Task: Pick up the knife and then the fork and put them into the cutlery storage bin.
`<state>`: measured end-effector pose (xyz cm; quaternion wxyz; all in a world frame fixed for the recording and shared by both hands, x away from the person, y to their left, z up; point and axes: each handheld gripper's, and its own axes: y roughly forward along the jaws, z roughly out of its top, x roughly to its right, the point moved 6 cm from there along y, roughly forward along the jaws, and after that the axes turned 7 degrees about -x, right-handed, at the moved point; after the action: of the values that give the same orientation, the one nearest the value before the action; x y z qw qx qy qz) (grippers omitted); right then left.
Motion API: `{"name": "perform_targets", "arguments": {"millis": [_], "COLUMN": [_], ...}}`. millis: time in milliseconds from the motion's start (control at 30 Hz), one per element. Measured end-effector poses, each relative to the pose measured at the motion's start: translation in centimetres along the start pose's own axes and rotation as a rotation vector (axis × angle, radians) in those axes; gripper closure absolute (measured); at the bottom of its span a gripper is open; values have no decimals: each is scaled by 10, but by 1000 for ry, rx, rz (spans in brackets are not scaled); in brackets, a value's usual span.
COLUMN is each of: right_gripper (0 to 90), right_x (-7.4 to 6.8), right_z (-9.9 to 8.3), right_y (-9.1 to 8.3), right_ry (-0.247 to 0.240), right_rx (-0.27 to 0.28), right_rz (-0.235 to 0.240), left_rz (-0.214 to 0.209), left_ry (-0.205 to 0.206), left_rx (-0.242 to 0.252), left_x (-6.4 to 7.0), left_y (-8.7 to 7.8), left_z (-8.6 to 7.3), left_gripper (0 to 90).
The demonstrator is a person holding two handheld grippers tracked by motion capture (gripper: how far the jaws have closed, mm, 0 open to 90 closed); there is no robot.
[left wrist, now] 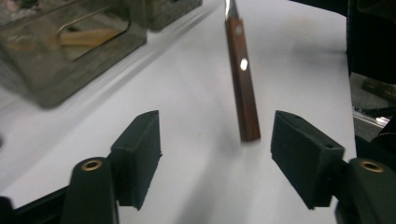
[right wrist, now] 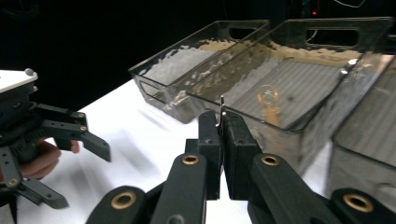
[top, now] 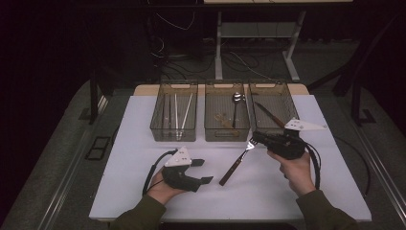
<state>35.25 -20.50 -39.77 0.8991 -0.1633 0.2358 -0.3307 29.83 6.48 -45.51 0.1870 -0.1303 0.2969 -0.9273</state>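
**A:** Where do the hands stand over the white counter (top: 143, 143)?

**B:** The person's right forearm comes in from the near right edge, hand raised, holding the right tongs (top: 256, 138) pointed left toward the middle. Their jaws are pressed together on the metal head of the wooden-handled steel fork (top: 235, 163); in the right gripper view a thin sliver of metal (right wrist: 222, 112) stands up between the closed pads. The fork slants down and to the near left, with its brown handle end close over the counter.

**A:** And the left hand?

**B:** It rests low at the near left of the counter, wrist on the surface. The left tongs (top: 205, 171) point right, jaws spread wide and holding nothing. In the left gripper view the fork handle (left wrist: 242, 79) lies ahead, between the two open pads (left wrist: 140, 149) but clear of both.

**A:** How much room is there around them?

**B:** Bare white counter lies between the two hands and along the near edge. At the far side three clear smoked plastic bins (top: 227, 117) stand side by side, just beyond the right tongs; the middle bin holds a metal spoon (top: 236, 103). The far right bin sits just beside the right hand's grey plate.
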Motion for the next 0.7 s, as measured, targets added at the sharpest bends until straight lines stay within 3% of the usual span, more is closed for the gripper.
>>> {"name": "perform_targets", "arguments": {"millis": [100, 233, 400, 600, 700], "right_gripper": [873, 873, 873, 873, 873], "right_x": [7, 16, 28, 50, 61], "right_z": [3, 8, 18, 32, 41], "right_y": [-3, -8, -19, -36, -45], "right_ry": [-3, -8, -15, 8, 23], "right_rx": [-6, -6, 13, 55, 72], "right_rz": [-18, -44, -84, -118, -131], "left_rz": [24, 45, 101, 108, 108], "left_ry": [-24, -29, -38, -47, -40], "left_rx": [-3, -10, -35, -27, -33], "left_x": [-6, -11, -17, -22, -21], "left_y": [-7, -14, -19, -22, -20], "left_z": [-9, -19, -30, -34, -34], "left_gripper": [233, 160, 89, 0, 0]}}
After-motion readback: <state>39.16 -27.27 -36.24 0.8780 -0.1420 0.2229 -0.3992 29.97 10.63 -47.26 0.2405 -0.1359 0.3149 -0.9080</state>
